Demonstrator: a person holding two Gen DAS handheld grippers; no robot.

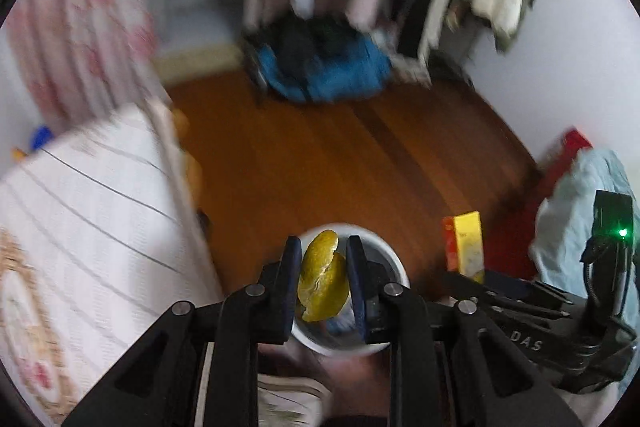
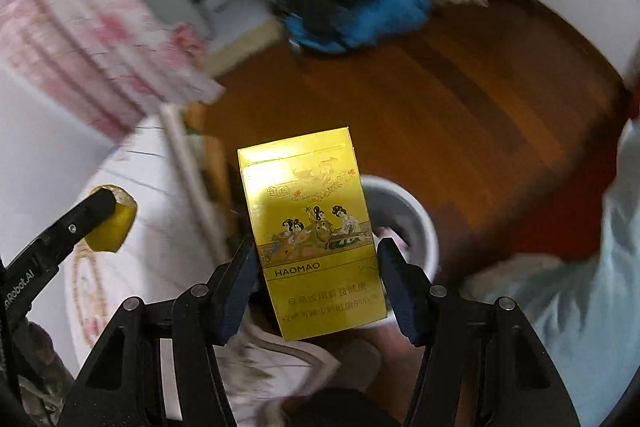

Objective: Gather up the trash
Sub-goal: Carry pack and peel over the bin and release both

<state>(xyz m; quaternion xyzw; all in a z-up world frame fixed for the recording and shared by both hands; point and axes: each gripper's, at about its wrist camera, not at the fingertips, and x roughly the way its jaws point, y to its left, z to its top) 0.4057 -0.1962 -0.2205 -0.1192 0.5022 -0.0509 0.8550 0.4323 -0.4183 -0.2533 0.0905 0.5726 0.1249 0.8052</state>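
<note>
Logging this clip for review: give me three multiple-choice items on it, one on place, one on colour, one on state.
1. In the left wrist view, the white bin sits:
A. below the held peel
B. on the bed
C. beside the blue bag

2. The box is mainly:
A. blue
B. yellow
C. white

3. The right gripper is:
A. empty
B. shut on the box
C. out of view

Answers:
A, the bin shows behind and under the peel in the left gripper.
B, the box has a golden-yellow face.
B, the right gripper has its fingers on the box sides.

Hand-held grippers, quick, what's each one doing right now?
Left hand-held gripper: shut on the fruit peel.
Right hand-held gripper: shut on the yellow cigarette box.
</note>
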